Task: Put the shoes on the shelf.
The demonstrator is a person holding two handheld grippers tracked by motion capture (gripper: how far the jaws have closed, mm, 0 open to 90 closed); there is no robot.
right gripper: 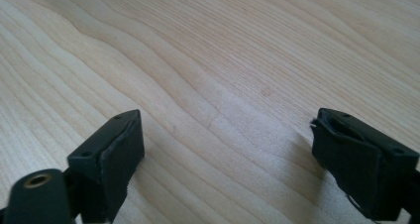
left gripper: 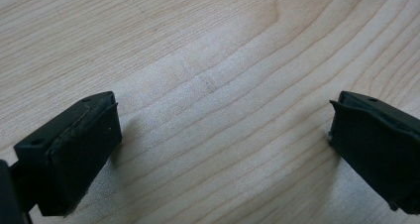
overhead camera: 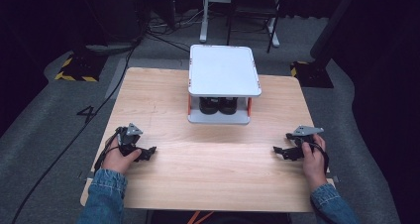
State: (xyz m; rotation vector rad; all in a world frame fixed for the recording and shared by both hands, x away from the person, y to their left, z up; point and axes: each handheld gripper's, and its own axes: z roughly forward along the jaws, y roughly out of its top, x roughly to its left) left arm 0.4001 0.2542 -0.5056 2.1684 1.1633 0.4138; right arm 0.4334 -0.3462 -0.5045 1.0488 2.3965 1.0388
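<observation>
Two claws, left claw [overhead camera: 147,152] and right claw [overhead camera: 280,152], rest wide open and empty on the surface [overhead camera: 208,169]; one white rack [overhead camera: 224,70] with two black shoes [overhead camera: 218,105] stands ahead between them.

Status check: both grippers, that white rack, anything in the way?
Left gripper and right gripper: jaws open, nothing between them, low over the table. White two-tier rack at the far middle, dark items on its lower shelf, untouched. No obstruction between.

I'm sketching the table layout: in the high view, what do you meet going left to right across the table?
Left gripper, held in the left hand → white two-tier rack with black shoes on its lower shelf → right gripper, held in the right hand.
</observation>
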